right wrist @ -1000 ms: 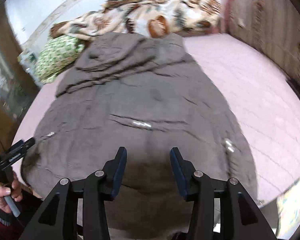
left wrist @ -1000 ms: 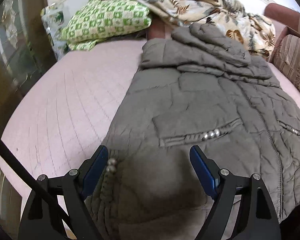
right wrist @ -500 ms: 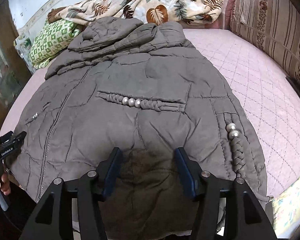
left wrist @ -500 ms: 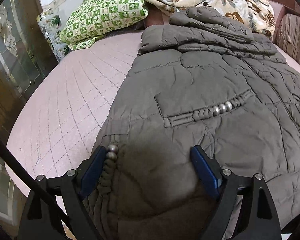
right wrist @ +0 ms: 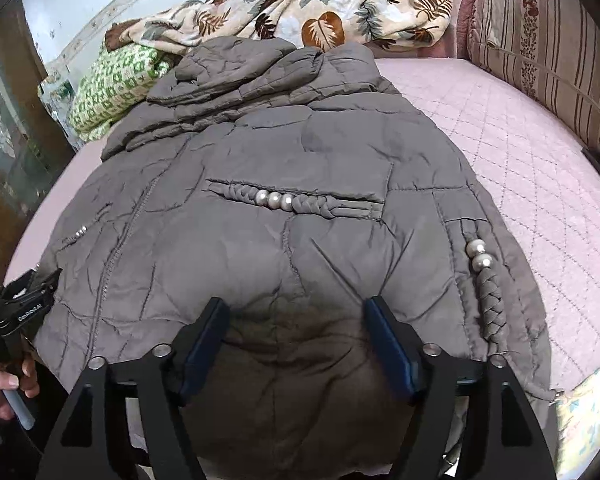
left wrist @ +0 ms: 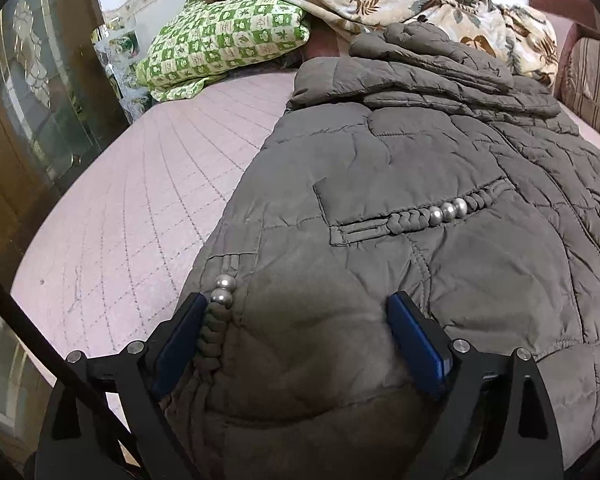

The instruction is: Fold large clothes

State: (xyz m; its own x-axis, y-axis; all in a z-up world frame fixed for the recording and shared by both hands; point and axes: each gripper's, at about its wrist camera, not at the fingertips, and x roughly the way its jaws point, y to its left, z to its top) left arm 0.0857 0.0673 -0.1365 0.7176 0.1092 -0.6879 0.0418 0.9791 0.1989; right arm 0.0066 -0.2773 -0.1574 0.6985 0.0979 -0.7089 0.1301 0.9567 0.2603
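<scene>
The left tongs [left wrist: 300, 344] are spread wide over the bottom edge of the big gray coat [left wrist: 420, 184], and they pinch nothing. The right tongs [right wrist: 296, 344] are spread wide too, low over the same bottom edge, farther along toward the coat's other side. The coat lies flat on the bed [left wrist: 140, 208], front side up, with its hood [right wrist: 236, 60] at the far end.

What could go wrong? The coat is puffy and looks smooth, so the tongs might grab only the top layer. Then the back would stay behind and the fold would come out lumpy. The braided cord with beads [left wrist: 222, 292] sits right by one left finger. It could get pinched by mistake and tug the coat crooked.

The bed has a pink quilted cover. At its far end lie a green checked pillow [left wrist: 228, 44] and a leafy blanket [right wrist: 320, 12]. A striped cushion [right wrist: 548, 48] stands along one side.
</scene>
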